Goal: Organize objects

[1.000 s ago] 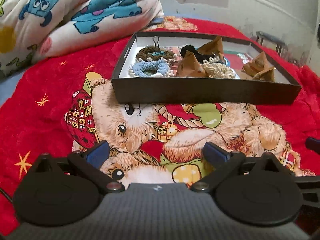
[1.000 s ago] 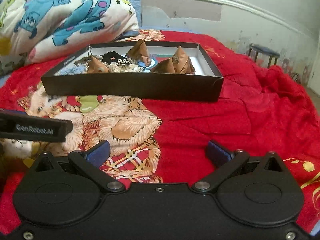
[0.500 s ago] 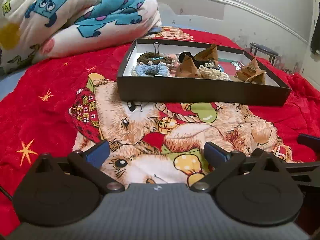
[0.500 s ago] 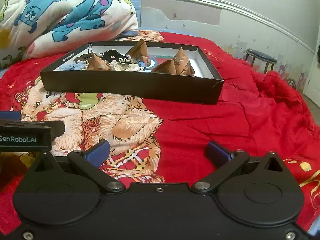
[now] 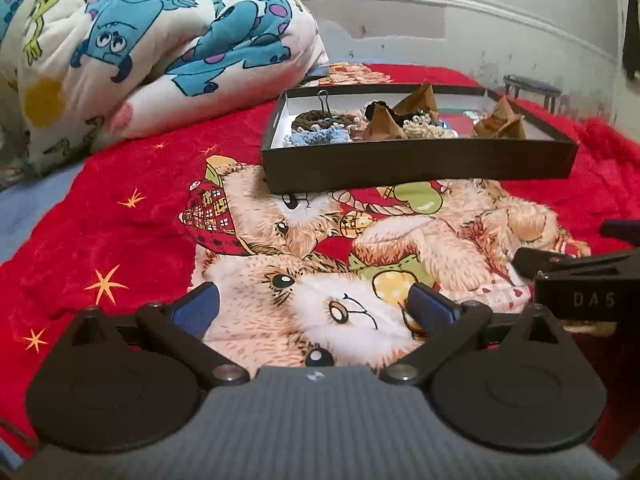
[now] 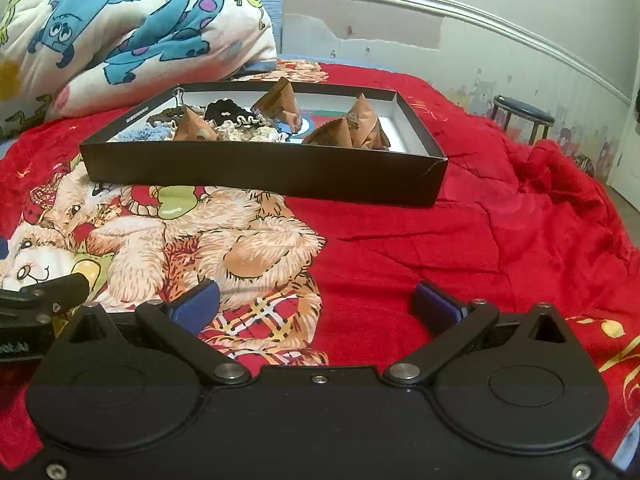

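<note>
A shallow black box [image 5: 416, 166] [image 6: 260, 170] sits on the red bear-print blanket. It holds brown paper pyramid packets [image 5: 382, 126] [image 6: 348, 128], crocheted scrunchies in blue [image 5: 320, 136], brown, black [image 6: 224, 110] and cream [image 6: 256, 132], and a binder clip [image 5: 323, 100]. My left gripper [image 5: 314, 306] is open and empty, low over the blanket, well short of the box. My right gripper [image 6: 316, 304] is open and empty, also short of the box. The right gripper's body shows at the right edge of the left wrist view [image 5: 576, 280].
A folded monster-print quilt [image 5: 140, 60] [image 6: 120, 36] lies at the back left, beside the box. The red blanket [image 6: 500, 232] is rumpled at the right. A wall with a rail runs behind; a small stool [image 6: 520, 114] stands at the right.
Both grippers have drawn back and away from the box, which now looks smaller and farther. The right gripper has come further into the left wrist view. Both stay open.
</note>
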Demonstrator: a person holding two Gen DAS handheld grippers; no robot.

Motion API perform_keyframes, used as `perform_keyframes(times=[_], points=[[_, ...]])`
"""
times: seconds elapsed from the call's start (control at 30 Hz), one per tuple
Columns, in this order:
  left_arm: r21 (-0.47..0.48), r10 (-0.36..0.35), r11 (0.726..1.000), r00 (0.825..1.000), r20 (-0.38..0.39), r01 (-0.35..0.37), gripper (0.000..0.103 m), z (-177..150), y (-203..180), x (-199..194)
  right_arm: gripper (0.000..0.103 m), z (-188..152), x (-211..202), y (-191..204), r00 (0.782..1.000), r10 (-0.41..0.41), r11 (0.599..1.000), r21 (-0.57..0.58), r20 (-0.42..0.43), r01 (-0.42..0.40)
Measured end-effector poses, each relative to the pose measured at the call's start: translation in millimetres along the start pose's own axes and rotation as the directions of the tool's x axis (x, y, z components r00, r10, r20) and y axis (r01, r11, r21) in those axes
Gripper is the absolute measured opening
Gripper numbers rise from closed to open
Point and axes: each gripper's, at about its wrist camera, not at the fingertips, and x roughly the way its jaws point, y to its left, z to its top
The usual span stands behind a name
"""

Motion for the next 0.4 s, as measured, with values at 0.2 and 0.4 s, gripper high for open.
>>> perform_keyframes(times=[0.2, 0.4], points=[[-0.041, -0.003, 0.999, 1.000, -0.003, 0.003, 0.103, -1.0, 3.4, 0.1, 0.103, 0.1, 0.1, -0.1, 1.000, 0.000, 1.000, 0.000, -0.001, 0.000], [-0.058, -0.017, 0.998, 1.000, -0.004, 0.017, 0.103, -1.8, 5.8, 1.6, 0.103, 0.1, 0.0, 0.0, 1.000, 0.000, 1.000, 0.000, 0.000, 0.000]])
